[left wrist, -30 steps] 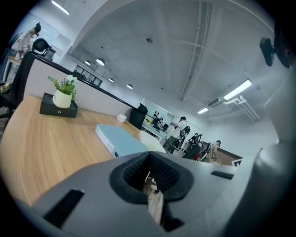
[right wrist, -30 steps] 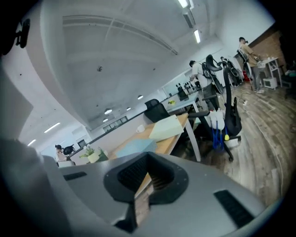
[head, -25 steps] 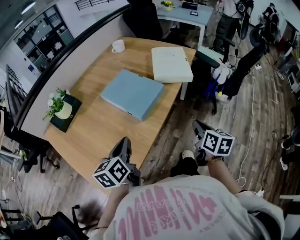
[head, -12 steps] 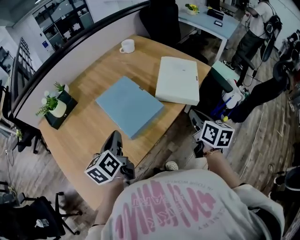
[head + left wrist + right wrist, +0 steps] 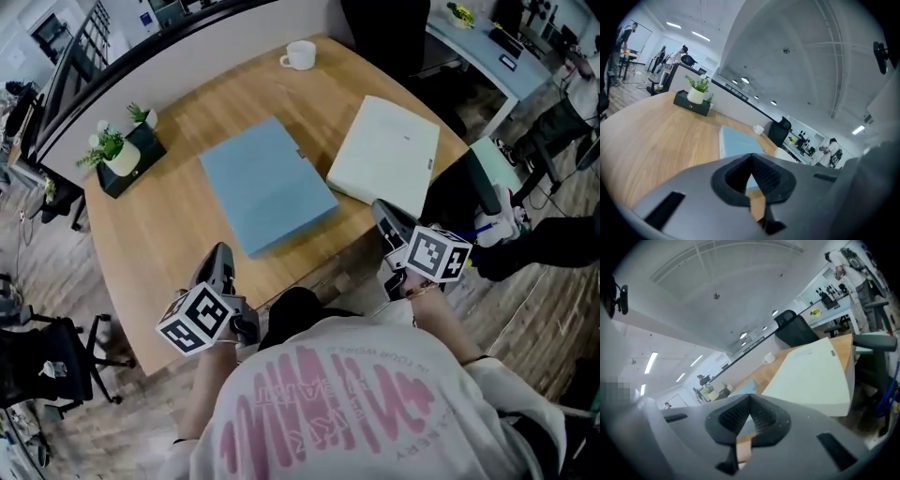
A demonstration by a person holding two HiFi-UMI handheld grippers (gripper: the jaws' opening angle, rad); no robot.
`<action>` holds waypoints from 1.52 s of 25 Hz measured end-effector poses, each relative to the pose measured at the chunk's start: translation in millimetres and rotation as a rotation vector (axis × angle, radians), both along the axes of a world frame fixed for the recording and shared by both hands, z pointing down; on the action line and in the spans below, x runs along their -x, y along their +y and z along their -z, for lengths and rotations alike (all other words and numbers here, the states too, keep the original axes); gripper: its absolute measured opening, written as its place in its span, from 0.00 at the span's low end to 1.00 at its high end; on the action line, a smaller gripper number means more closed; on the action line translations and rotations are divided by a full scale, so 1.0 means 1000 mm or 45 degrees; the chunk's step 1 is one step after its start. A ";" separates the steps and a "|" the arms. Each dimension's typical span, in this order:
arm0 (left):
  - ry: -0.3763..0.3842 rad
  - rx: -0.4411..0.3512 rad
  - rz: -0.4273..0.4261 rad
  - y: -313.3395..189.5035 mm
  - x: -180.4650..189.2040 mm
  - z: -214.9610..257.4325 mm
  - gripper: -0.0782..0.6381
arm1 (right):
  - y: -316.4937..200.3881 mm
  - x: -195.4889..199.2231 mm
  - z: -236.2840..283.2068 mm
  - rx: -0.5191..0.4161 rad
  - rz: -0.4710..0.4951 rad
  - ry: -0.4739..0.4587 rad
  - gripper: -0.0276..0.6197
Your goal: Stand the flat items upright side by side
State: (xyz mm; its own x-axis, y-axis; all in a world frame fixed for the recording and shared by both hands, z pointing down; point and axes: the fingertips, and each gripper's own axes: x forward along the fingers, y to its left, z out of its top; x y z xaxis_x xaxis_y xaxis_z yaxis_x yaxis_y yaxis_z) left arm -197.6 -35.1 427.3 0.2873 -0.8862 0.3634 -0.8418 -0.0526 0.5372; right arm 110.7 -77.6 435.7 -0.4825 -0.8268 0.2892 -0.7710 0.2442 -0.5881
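Note:
Two flat boxes lie on the wooden table [image 5: 169,244]: a light-blue one [image 5: 267,195] in the middle and a cream one [image 5: 386,155] to its right, near the table's corner. My left gripper [image 5: 220,255] hovers over the near table edge, below the blue box, shut and empty. My right gripper [image 5: 382,212] sits just short of the cream box's near edge, also shut with nothing held. In the left gripper view the blue box [image 5: 736,141] lies beyond the closed gripper [image 5: 751,157]. The right gripper view shows the cream box [image 5: 811,376] past its closed gripper [image 5: 749,399].
A white mug [image 5: 300,54] stands at the far edge. A potted plant in a black tray [image 5: 122,155] sits at the far left by the partition. A black office chair [image 5: 384,28] and another desk [image 5: 487,42] stand behind; a chair [image 5: 52,361] is at the left.
Both grippers have come up to the table: the left one now over its near edge, the right one swung left toward the cream box. The head view has turned; the boxes lie as before.

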 end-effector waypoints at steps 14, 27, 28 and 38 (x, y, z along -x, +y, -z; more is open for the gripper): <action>0.100 0.069 0.095 -0.069 0.010 -0.021 0.32 | -0.070 0.082 -0.029 0.157 0.367 -0.018 0.32; 0.044 0.272 0.207 -0.150 0.056 -0.052 0.44 | -0.186 0.146 -0.039 0.291 0.490 0.017 0.68; 0.054 0.303 0.201 -0.153 0.058 -0.059 0.46 | -0.193 0.149 -0.044 0.303 0.488 0.058 0.70; 0.114 0.523 0.012 -0.170 0.035 -0.111 0.63 | -0.215 0.180 -0.097 0.600 0.652 0.379 0.79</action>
